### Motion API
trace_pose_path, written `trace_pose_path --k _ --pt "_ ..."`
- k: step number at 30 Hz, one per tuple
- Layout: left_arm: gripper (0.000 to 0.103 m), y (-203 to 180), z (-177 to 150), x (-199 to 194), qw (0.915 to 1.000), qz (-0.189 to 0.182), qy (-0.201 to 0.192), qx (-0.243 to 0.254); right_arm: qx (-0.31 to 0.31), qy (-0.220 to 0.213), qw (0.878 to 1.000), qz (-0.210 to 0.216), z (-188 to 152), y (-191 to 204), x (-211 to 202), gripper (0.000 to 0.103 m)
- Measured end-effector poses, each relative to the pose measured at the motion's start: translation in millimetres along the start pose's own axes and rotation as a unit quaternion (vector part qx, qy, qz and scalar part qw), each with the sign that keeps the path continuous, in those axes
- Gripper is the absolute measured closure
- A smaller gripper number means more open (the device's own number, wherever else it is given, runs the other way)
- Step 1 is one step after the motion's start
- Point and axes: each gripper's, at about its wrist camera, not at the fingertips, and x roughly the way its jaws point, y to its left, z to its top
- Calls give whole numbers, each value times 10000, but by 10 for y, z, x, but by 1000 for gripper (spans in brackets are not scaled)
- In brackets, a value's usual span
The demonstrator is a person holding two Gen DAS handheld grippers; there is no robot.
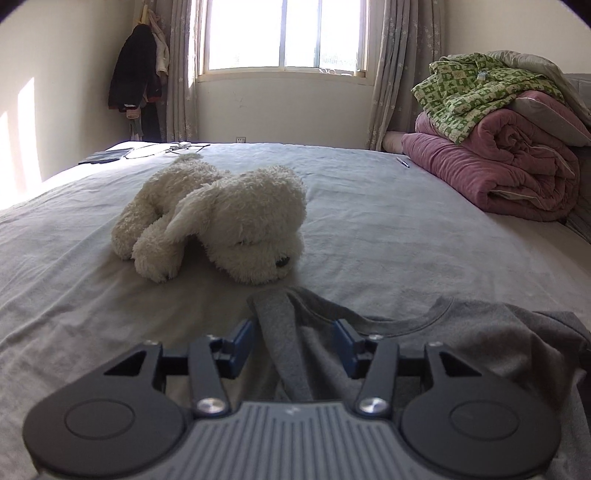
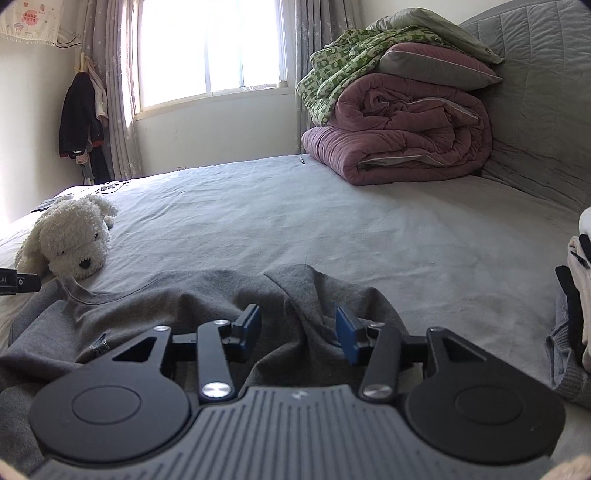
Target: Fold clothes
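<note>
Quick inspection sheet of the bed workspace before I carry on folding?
Surface: bed, grey sheet, lightly wrinkled.
Job's things: grey shirt lies rumpled at the near edge, neckline away from the grippers.
Clutter: plush dog just beyond the shirt; quilt stack at the headboard; pen; more clothes at right.
Grippers: left gripper and right gripper open, a shirt fold between each pair of fingers, not pinched.
Cables: cord at the bed's far corner.
Surroundings: window, curtains, hanging coats.
</note>
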Motion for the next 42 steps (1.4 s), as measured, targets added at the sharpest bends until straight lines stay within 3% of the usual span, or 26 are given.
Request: trace_pose_path --k 8,15,20,23,27,28,30,31,32,33,35,42 --pt "40 154 -466 -523 9965 -370 671 -343 581 577 9966 95 -81 -117 -467 54" --pt "40 388 -788 -883 9834 -773 1269 -1041 1320 1084 9853 76 -246 -247 -923 54" --pt "40 415 -1035 -1048 9761 -1010 1356 -1366 1830 1460 9721 166 -479 -273 -1163 54" --pt "42 347 -1163 -1087 9812 -1053 1133 -1156 2019 1654 9645 396 -637 -222 -1219 54" --pt "44 220 -1156 -1012 9843 -1122 930 -996 1980 1596 9660 456 -713 -109 -1239 58" --pt "47 207 -1149 -974 9836 -1179 885 -1039 1998 1610 9649 567 -716 -84 -1221 62" --pt "56 195 -1133 -900 9840 -1123 838 -1104 1995 1665 9625 780 -733 -32 -1179 79" --pt "72 193 -1122 -865 9844 -1075 819 -1130 1938 1697 9625 849 -742 -3 -1150 93" --pt "86 206 -1107 -836 9841 -1049 835 -1166 1900 1688 9633 867 -737 8 -1141 95" --pt "92 236 -1092 -812 9828 -1069 863 -1236 1859 1671 9643 877 -729 17 -1136 96" --pt "95 316 -1063 -801 9803 -1087 867 -1402 1761 1563 9684 817 -680 -1 -1166 97" --pt "97 600 -822 -945 9851 -517 387 -1591 1693 891 9803 485 -389 -301 -1392 98"
